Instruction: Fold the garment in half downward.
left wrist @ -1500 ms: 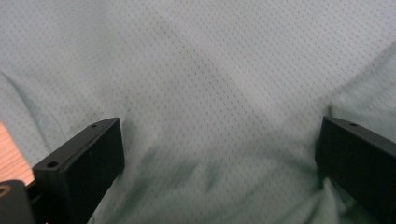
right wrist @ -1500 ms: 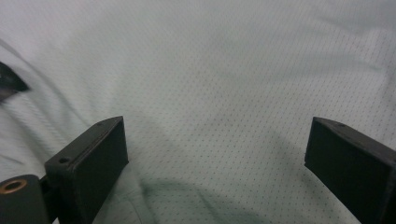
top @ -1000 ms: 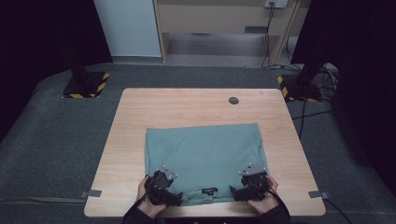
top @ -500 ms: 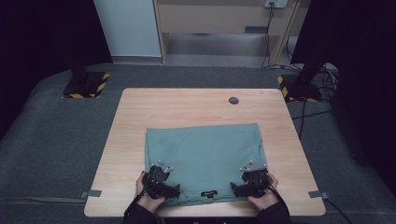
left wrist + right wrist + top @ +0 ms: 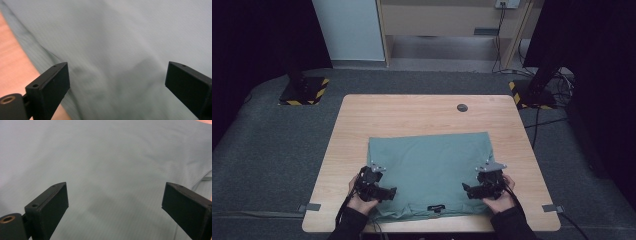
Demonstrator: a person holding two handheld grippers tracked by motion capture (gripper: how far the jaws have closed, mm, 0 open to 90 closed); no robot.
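Observation:
A grey-green folded garment [image 5: 429, 167] lies flat on the near half of the wooden table [image 5: 412, 117], a small dark label at its front hem. My left gripper [image 5: 388, 192] rests over the cloth's front left corner, jaws wide apart, pointing toward the middle. Over the front right corner sits my right gripper [image 5: 467, 189], also open. In the left gripper view the cloth [image 5: 120, 50] spreads between the jaws, with bare wood at the far left. The right gripper view looks down on smooth cloth [image 5: 110, 170] between its spread jaws; nothing is held.
A small dark round disc [image 5: 462, 107] lies near the table's far edge. Two stand bases with yellow-black striped edges [image 5: 304, 91] [image 5: 532, 95] sit on the grey floor beyond the table. Cables run along the floor at the right.
Both grippers have shifted slightly over the garment's front corners, the left one a little nearer me. The cloth lies as before.

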